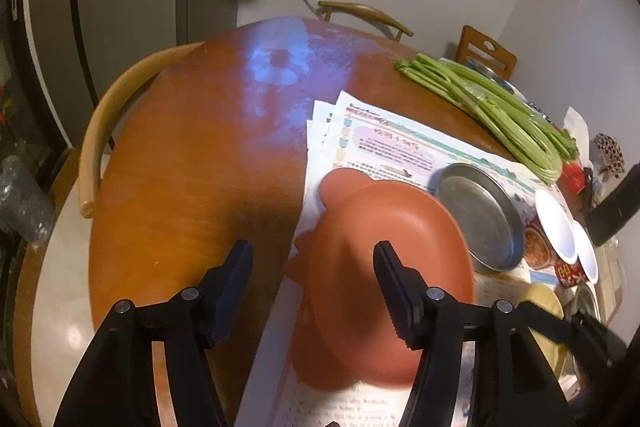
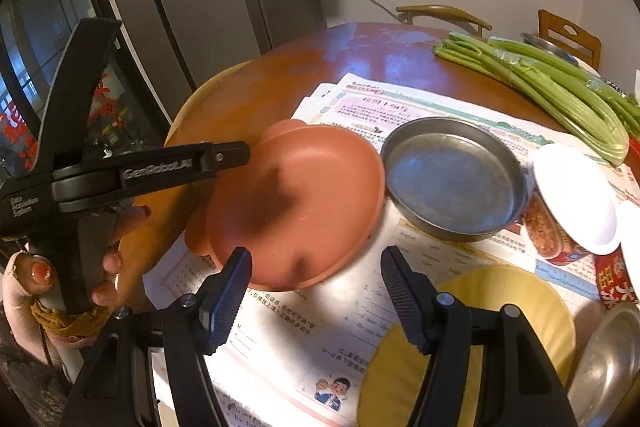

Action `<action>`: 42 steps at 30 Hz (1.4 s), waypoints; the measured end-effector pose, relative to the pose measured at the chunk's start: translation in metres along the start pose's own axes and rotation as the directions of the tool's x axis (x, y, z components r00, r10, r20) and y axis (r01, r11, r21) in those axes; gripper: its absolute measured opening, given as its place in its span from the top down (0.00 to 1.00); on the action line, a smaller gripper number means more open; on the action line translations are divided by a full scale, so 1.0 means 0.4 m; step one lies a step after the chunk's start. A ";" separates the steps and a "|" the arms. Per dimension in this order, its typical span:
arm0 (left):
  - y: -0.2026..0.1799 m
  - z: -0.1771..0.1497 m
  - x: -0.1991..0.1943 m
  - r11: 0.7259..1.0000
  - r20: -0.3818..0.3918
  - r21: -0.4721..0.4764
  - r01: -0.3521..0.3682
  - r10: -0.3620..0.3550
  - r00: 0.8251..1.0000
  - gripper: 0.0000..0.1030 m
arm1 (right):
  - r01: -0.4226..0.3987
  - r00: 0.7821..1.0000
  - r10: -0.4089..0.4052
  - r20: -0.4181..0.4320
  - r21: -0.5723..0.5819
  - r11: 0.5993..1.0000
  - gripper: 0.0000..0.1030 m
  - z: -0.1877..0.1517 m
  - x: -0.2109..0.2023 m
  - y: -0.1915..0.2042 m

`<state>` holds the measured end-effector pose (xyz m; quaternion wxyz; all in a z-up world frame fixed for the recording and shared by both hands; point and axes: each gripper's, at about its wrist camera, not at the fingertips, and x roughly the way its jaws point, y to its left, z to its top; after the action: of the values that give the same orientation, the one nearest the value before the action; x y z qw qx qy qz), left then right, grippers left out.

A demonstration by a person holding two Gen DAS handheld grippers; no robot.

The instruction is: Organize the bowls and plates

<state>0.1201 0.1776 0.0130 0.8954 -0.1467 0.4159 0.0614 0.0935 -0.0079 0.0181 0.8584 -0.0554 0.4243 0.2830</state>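
A terracotta plate (image 1: 384,227) with rounded ear-like lobes lies on printed papers (image 1: 384,143) on the round wooden table (image 1: 200,167). My left gripper (image 1: 312,251) hovers open just above the plate's near-left part, and its pads do not touch the plate. In the right wrist view the left gripper (image 2: 236,153) reaches in from the left over the terracotta plate (image 2: 304,187), held by a person's hand (image 2: 116,227). My right gripper (image 2: 316,257) is open with nothing between its fingers, above the papers (image 2: 320,327) beside a yellow plate (image 2: 500,307). A steel pan (image 2: 452,183) sits right of the terracotta plate.
White bowls (image 2: 576,195) rest on red tins, and a steel dish (image 2: 612,359) lies at the lower right. Celery stalks (image 2: 552,83) lie across the far right of the table. Wooden chairs (image 1: 104,131) ring the table. A fridge (image 2: 180,7) stands behind on the left.
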 end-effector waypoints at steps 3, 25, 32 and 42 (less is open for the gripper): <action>-0.018 -0.017 -0.032 1.000 0.012 0.010 0.012 -0.012 1.000 0.37 | 0.008 1.000 -0.009 0.022 0.006 1.000 0.35 -0.005 -0.033 -0.018; -0.244 -0.164 -0.127 0.984 -0.015 0.117 0.133 -0.132 0.991 0.36 | 0.104 0.985 -0.116 0.131 0.095 0.990 0.35 -0.050 -0.257 -0.218; -0.295 -0.216 -0.079 0.981 -0.088 0.138 0.139 -0.128 0.988 0.36 | 0.125 0.989 -0.132 0.070 0.096 0.987 0.35 -0.076 -0.217 -0.260; -0.337 -0.266 -0.012 0.978 -0.171 0.132 0.162 -0.139 0.975 0.36 | 0.174 0.984 -0.172 -0.036 0.069 0.982 0.35 -0.088 -0.128 -0.317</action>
<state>0.0712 0.0162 -0.0198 0.8693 -0.1169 0.4778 -0.0492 0.1120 -0.1478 0.0164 0.8748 -0.0655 0.4404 0.1911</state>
